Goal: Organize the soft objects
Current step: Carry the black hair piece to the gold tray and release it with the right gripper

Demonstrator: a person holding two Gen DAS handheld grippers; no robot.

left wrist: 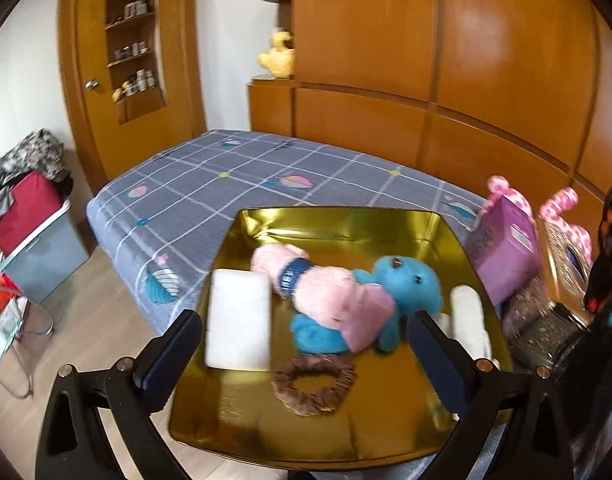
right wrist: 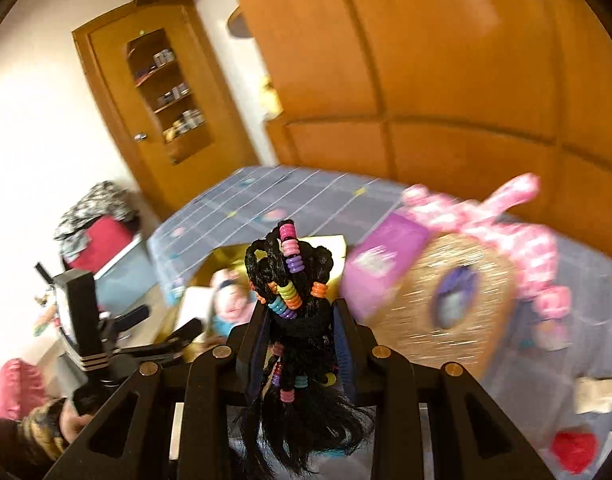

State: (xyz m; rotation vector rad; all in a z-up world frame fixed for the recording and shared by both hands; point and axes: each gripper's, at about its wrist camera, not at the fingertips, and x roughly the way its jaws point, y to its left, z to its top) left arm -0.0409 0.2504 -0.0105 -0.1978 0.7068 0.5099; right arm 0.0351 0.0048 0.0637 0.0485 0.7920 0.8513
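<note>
A gold tray [left wrist: 338,436] lies on the bed. It holds a blue and pink plush toy [left wrist: 346,300], a white pad [left wrist: 238,320], a brown scrunchie [left wrist: 312,384] and a white roll [left wrist: 468,316]. My left gripper [left wrist: 302,340] is open and empty, hovering over the tray's near part. My right gripper [right wrist: 300,312] is shut on a black braided hairpiece with coloured beads [right wrist: 290,280], held above the bed right of the tray [right wrist: 226,258]. The hairpiece also shows at the right edge of the left wrist view [left wrist: 610,264].
A gold glittery bag with pink bows [right wrist: 458,300] and a purple box [right wrist: 386,260] stand on the grey checked bed [left wrist: 226,184] right of the tray. A red heart [right wrist: 576,450] lies near. Grey bin with red cloth [left wrist: 34,240] on the floor at left. Wooden wardrobe [left wrist: 426,60] behind.
</note>
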